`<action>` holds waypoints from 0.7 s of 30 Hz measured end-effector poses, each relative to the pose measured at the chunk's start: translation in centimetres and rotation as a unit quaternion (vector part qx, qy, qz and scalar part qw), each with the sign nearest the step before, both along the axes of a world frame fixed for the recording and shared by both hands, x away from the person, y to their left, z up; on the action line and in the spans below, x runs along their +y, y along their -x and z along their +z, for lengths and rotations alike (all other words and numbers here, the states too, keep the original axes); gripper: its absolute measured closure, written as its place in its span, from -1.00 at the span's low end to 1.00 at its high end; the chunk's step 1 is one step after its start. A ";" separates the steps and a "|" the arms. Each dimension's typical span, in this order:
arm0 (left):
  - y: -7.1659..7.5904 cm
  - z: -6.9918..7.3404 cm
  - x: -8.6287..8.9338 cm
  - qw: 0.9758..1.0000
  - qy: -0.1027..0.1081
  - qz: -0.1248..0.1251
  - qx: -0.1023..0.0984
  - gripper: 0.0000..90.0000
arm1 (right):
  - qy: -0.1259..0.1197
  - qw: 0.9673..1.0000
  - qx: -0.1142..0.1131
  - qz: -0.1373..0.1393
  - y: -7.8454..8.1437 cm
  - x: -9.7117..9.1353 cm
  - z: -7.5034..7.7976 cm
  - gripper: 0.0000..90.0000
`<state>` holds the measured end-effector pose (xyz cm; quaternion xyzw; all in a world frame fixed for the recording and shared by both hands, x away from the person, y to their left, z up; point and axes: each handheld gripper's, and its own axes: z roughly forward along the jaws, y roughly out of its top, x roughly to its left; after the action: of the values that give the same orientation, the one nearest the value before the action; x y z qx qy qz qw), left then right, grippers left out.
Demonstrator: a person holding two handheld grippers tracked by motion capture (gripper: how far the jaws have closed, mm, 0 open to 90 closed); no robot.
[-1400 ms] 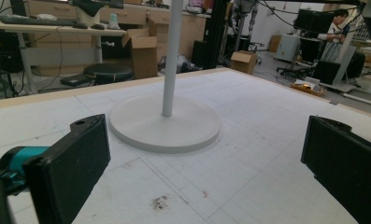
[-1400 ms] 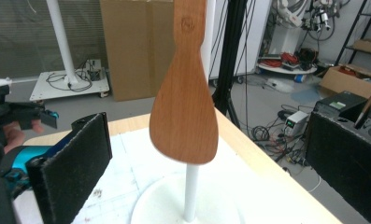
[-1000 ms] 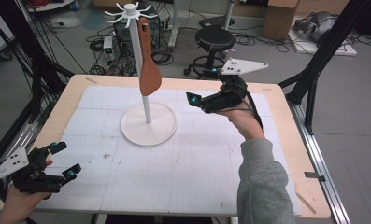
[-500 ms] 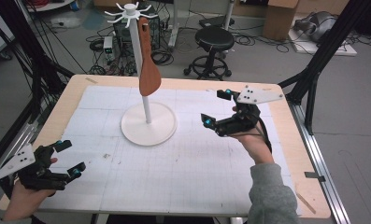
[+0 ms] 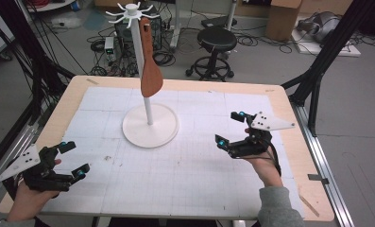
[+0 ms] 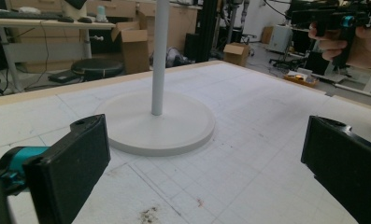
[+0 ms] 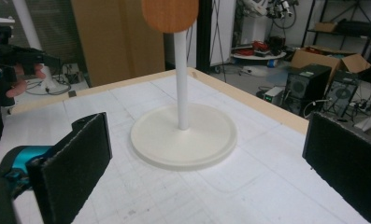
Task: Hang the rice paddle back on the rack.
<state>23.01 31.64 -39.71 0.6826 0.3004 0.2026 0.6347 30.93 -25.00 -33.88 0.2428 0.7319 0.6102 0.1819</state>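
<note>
A white stand [image 5: 150, 126] with a round base and a hooked top rises at the table's middle. A brown wooden spatula [image 5: 149, 71] hangs from one of its hooks. The stand's pole [image 6: 159, 56] and base appear in the left gripper view, and the spatula's blade [image 7: 170, 14] tops the right gripper view. My left gripper [image 5: 73, 159] stands open at the table's near left corner, jaws wide and empty. My right gripper [image 5: 229, 128] is open too, held above the table right of the stand, with nothing between its jaws.
The table [image 5: 289, 101] has a white gridded mat and a wooden rim. A black stool [image 5: 216, 42], cables and cardboard boxes stand on the floor beyond the far edge. Black frame posts [image 5: 317, 75] rise at the right.
My right gripper has drawn back from beside the spatula, moving right and toward the near edge. The left gripper shifted slightly forward. The spatula stays hanging on the stand.
</note>
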 end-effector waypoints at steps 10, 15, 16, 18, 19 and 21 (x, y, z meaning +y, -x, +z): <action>0.0 -0.1 -0.1 1.000 -0.001 0.001 0.002 -0.96 | -0.016 0.999 0.016 -0.033 1.3 -3.4 -2.8 -0.99; -0.1 -0.2 -0.2 1.000 -0.004 0.000 0.002 -0.96 | 0.009 0.998 0.023 -0.051 2.1 -5.1 -4.3 -0.99; -0.1 -0.3 -0.3 1.000 -0.004 0.001 0.003 -0.96 | 0.013 0.998 0.028 -0.056 2.2 -5.4 -4.6 -0.99; -0.1 -0.3 -0.3 1.000 -0.005 0.001 0.002 -0.96 | 0.016 0.997 0.034 -0.061 2.5 -6.1 -5.2 -0.99; -0.1 -0.3 -0.3 1.000 -0.005 0.001 0.002 -0.96 | 0.016 0.997 0.037 -0.063 2.6 -6.4 -5.5 -0.99; -0.1 -0.3 -0.3 1.000 -0.005 0.000 0.002 -0.96 | 0.014 0.997 0.040 -0.067 2.8 -6.8 -5.7 -0.99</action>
<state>23.12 31.33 -39.96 0.6861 0.3011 0.2025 0.6306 28.12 -31.81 -39.59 0.3132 0.7290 0.5759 0.1967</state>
